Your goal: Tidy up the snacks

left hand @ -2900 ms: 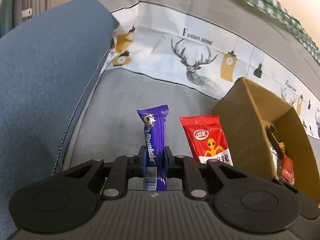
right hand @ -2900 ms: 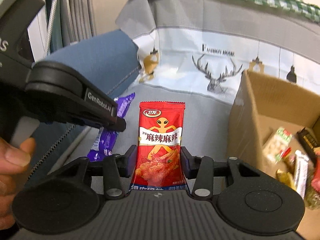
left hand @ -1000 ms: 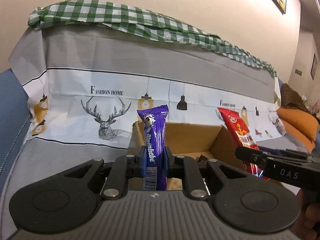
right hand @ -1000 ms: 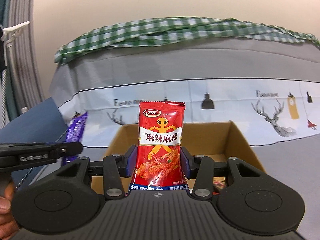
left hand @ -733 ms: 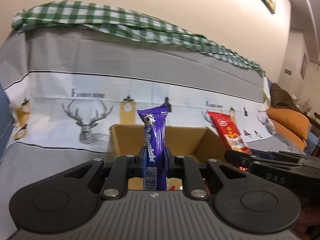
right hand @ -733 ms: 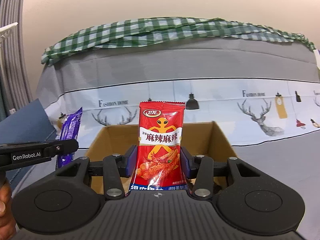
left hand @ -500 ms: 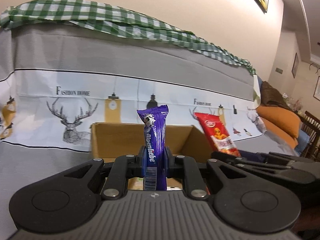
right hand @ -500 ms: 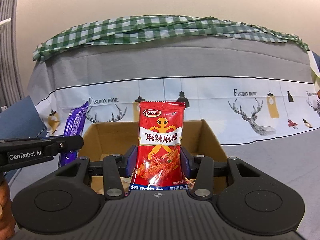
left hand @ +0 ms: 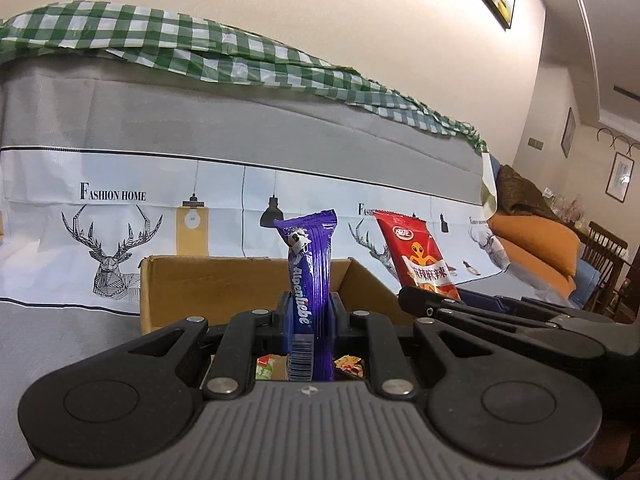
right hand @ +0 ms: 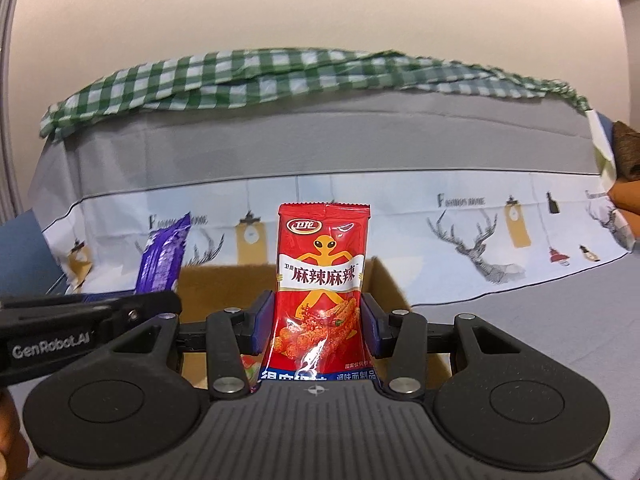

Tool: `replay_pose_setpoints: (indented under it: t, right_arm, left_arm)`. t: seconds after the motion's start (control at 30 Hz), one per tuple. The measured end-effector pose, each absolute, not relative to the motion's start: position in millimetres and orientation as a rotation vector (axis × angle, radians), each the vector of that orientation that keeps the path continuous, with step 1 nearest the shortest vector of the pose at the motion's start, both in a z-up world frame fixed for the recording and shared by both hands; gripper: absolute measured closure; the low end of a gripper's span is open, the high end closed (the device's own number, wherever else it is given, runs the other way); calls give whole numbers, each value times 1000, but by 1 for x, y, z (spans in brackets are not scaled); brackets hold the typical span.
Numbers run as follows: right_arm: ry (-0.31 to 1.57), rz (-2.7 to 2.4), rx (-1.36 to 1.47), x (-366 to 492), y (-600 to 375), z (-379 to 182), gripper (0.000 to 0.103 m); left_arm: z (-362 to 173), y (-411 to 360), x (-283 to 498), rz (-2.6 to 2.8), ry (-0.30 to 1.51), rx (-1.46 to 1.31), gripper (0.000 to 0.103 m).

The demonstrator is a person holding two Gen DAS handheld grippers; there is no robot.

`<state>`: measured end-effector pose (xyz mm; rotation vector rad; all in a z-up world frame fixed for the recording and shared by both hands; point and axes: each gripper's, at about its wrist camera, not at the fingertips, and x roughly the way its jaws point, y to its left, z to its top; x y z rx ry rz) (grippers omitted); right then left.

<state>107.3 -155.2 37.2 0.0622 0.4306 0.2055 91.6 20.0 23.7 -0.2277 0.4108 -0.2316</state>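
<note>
My left gripper [left hand: 310, 316] is shut on a purple chocolate bar [left hand: 310, 268], held upright over the near edge of an open cardboard box [left hand: 192, 284]. My right gripper [right hand: 316, 316] is shut on a red spicy snack packet [right hand: 320, 280], held upright over the same box [right hand: 216, 288]. In the left wrist view the right gripper and its red packet [left hand: 420, 258] are just to the right. In the right wrist view the purple bar [right hand: 162, 258] shows at left. Several snacks [left hand: 348, 362] lie inside the box.
The box sits on a grey sofa seat [left hand: 60, 328] against a backrest with a deer-print cover [left hand: 112, 240] and a green checked cloth [left hand: 200, 48]. Orange cushions [left hand: 536, 240] and a wooden chair [left hand: 604, 256] are at far right.
Both grippers lifted their snacks from the sofa seat and carried them to the box. Over the last second the box has shifted left and drawn nearer in both views.
</note>
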Motion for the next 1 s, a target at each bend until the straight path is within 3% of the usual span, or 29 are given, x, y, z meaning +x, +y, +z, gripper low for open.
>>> replay_pose_setpoints:
  t: [0.07, 0.13, 0.17, 0.2, 0.27, 0.4, 0.5, 0.67, 0.87, 1.0]
  right_arm:
    - [430, 186, 63, 108, -156, 37, 55]
    - [436, 166, 65, 109, -157, 36, 52]
    - [439, 161, 68, 109, -157, 35, 45]
    - [437, 156, 70, 109, -157, 35, 34]
    - [427, 144, 71, 108, -158, 36, 26]
    - [431, 144, 88, 106, -158, 36, 12]
    - [438, 149, 93, 103, -157, 36, 5]
    - [436, 170, 87, 92, -160, 39, 1]
    - [462, 171, 116, 79, -175, 40, 1]
    - [486, 161, 153, 66, -189, 44, 1]
  left_arm:
    - [23, 20, 92, -229, 418, -229, 81]
    - [21, 22, 95, -237, 444, -238, 63]
    - [19, 22, 96, -231, 450, -238, 56]
    - [19, 22, 95, -216, 449, -229, 53]
    - [19, 24, 94, -199, 445, -223, 47]
    - [17, 31, 89, -162, 455, -220, 33]
    - [17, 38, 80, -126, 466, -202, 29]
    - [18, 43, 60, -88, 492, -170, 19]
    - [20, 42, 31, -43, 530, -183, 18]
    - [24, 36, 13, -38, 534, -200, 9]
